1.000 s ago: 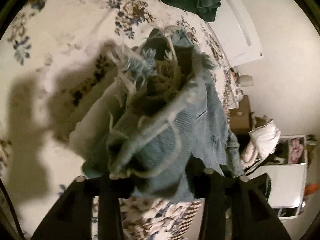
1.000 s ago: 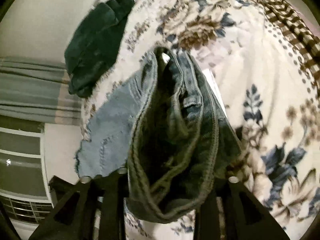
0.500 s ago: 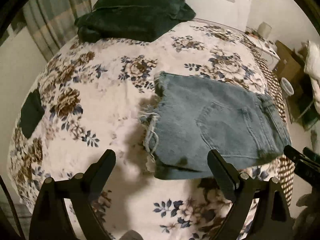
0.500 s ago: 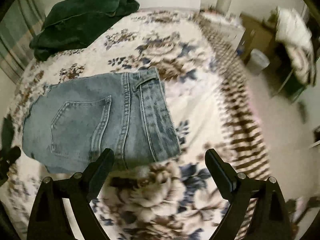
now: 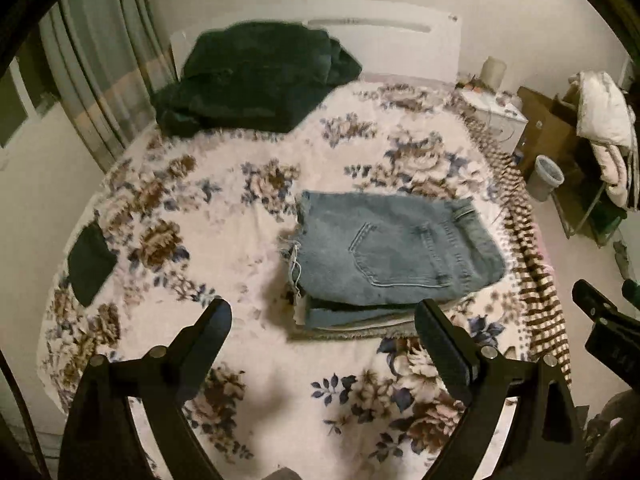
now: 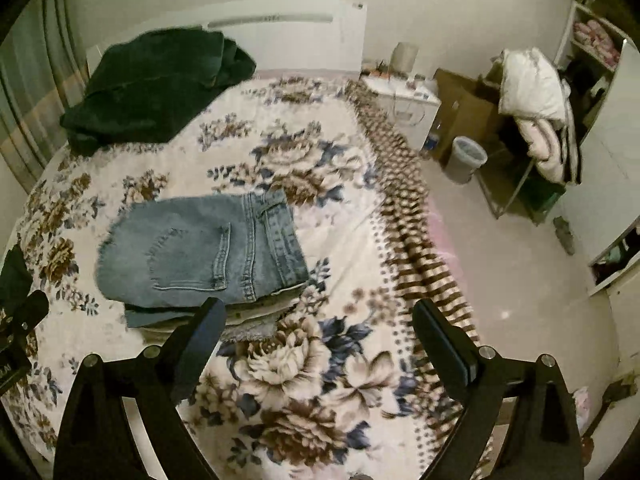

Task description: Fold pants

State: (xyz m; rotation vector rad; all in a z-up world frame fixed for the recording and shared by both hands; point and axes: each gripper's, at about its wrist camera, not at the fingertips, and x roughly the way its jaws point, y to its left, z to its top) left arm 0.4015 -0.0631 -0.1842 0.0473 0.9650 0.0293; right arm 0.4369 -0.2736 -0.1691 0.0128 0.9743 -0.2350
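Observation:
The blue denim pants point(image 5: 394, 256) lie folded in a flat stack on the floral bedspread point(image 5: 224, 208), back pocket up; they also show in the right wrist view point(image 6: 200, 256). My left gripper point(image 5: 322, 320) is open and empty, held above and in front of the stack. My right gripper point(image 6: 318, 320) is open and empty, in front and to the right of the stack. The right gripper's body shows at the left wrist view's right edge point(image 5: 604, 320).
A dark green garment point(image 5: 256, 80) lies at the head of the bed by the white headboard point(image 5: 384, 36). A small dark cloth point(image 5: 90, 262) lies at the bed's left edge. A grey bin point(image 6: 466, 160), boxes and a rack of white bedding point(image 6: 532, 96) stand on the floor right.
Both grippers let go of the pants and opened, then pulled back and up from the bed. The pants now lie folded on the bedspread.

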